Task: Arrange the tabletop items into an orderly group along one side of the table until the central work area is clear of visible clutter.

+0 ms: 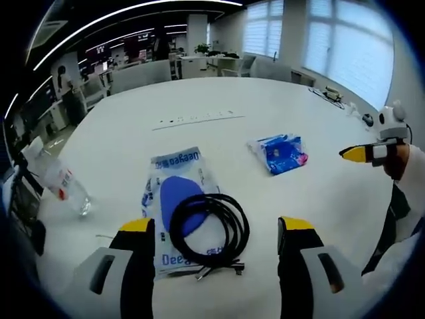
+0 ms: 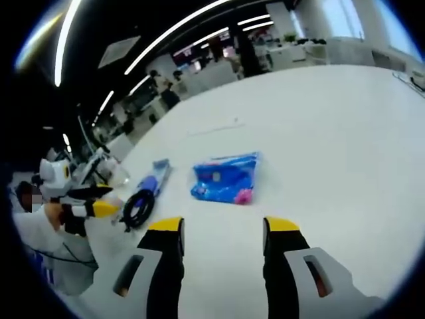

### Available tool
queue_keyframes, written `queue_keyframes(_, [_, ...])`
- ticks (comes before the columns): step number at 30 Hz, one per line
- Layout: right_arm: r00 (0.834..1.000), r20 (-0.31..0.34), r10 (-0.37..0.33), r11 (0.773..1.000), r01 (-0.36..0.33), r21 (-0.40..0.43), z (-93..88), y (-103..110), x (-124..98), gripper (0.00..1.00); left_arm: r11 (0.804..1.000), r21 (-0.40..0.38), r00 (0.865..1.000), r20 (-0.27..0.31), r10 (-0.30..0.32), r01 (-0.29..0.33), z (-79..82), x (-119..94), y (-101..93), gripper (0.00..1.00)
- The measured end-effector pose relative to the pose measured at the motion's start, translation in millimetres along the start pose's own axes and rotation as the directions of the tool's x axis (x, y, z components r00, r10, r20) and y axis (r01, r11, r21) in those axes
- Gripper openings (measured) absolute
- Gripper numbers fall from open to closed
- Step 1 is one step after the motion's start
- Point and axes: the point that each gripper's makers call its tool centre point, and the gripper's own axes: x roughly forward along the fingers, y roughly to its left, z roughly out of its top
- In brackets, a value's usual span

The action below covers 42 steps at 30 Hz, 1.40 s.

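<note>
In the left gripper view, a flat clear bag with blue print (image 1: 174,199) lies on the white table (image 1: 219,146). Its long side runs away from the camera, straight up the picture. A coil of black cable (image 1: 209,229) rests on the near end of the bag. The left gripper (image 1: 216,229) has its two yellow-tipped jaws wide apart. They hold nothing. The cable coil and the near end of the bag sit right between the jaws. I cannot tell if the jaws touch them. A small blue packet (image 1: 279,153) lies farther off to the right, turned at a slant. A clear plastic bottle (image 1: 56,179) lies tipped over at the left edge. The right gripper (image 1: 365,153) comes in from the right side, above the table.

In the right gripper view, the blue packet (image 2: 226,179) lies just ahead of the jaws, its long side going across the picture. The right gripper (image 2: 222,229) is open wide and holds nothing. The packet is near the tips but apart from them. The black cable (image 2: 138,207) and the clear bag (image 2: 154,178) lie to the left, by the left gripper (image 2: 99,208).
</note>
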Motion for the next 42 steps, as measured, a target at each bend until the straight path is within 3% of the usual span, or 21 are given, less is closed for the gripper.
queue_keyframes(11, [1.000, -0.018, 0.009, 1.000, -0.009, 0.020, -11.8, -1.8, 1.0, 0.44, 0.998, 0.051, 0.996, -0.084, -0.034, 0.038, -29.2, 13.7, -13.3, 0.77])
queue_keyframes(25, [1.000, -0.031, 0.003, 0.997, -0.001, 0.072, -27.7, -13.6, -0.8, 0.42, 0.994, 0.093, 0.983, -0.177, -0.047, 0.064, -49.2, 39.3, -20.6, 0.69])
queue_keyframes(31, [0.999, -0.043, 0.008, 0.996, -0.004, 0.091, -33.4, -16.6, 0.2, 0.41, 0.988, 0.143, 0.975, -0.218, -0.031, 0.064, -52.7, 51.6, -20.4, 0.60])
queue_keyframes(35, [0.999, -0.047, 0.008, 0.994, -0.003, 0.107, -37.2, -20.6, -0.4, 0.41, 0.979, 0.193, 0.964, -0.266, -0.008, 0.061, -60.2, 56.7, -19.5, 0.38])
queue_keyframes(36, [0.999, -0.047, 0.007, 0.994, -0.002, 0.109, -38.3, -22.8, -0.2, 0.41, 0.978, 0.203, 0.964, -0.264, 0.002, 0.054, -60.0, 56.6, -18.6, 0.33])
queue_keyframes(40, [0.999, -0.048, 0.001, 0.993, 0.004, 0.118, -40.5, -28.9, -0.9, 0.40, 0.963, 0.262, 0.968, -0.249, 0.012, 0.056, -56.9, 57.1, -21.1, 0.28])
queue_keyframes(42, [0.999, -0.052, 0.000, 0.993, 0.007, 0.121, -42.0, -30.4, -0.8, 0.40, 0.961, 0.265, 0.972, -0.236, -0.010, 0.074, -54.1, 56.4, -25.9, 0.18])
